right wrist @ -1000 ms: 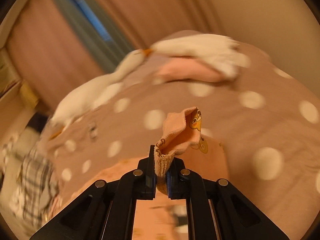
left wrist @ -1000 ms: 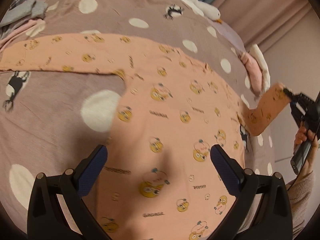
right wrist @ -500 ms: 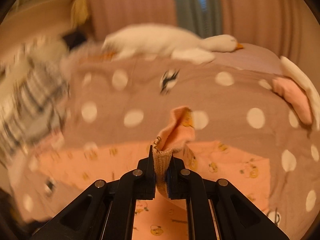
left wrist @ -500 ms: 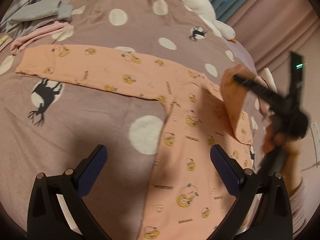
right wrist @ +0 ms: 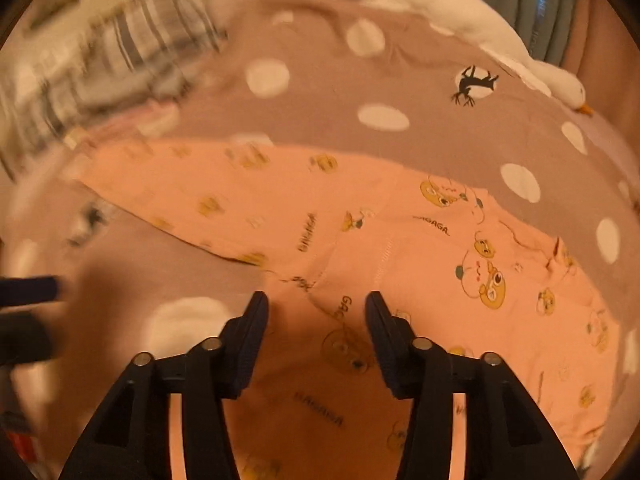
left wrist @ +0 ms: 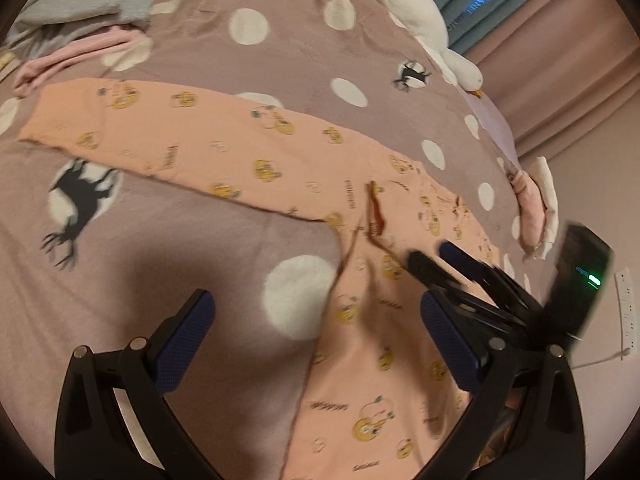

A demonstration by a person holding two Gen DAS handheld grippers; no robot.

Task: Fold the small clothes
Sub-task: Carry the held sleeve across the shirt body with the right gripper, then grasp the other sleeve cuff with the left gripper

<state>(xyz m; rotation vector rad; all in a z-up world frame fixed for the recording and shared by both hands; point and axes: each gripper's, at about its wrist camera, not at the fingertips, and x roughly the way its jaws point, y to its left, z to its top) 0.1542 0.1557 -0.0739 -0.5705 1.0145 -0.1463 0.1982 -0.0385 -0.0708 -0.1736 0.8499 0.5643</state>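
Peach garment lies flat beneath both grippers' spread, empty jaws, left and right.

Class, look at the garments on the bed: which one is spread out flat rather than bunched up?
The orange shirt with the yellow cartoon print lies spread out flat. The grey garment and the pink garment lie crumpled at the bed's far edge.

Blurred plaid clothes; peach shirt cut off below.
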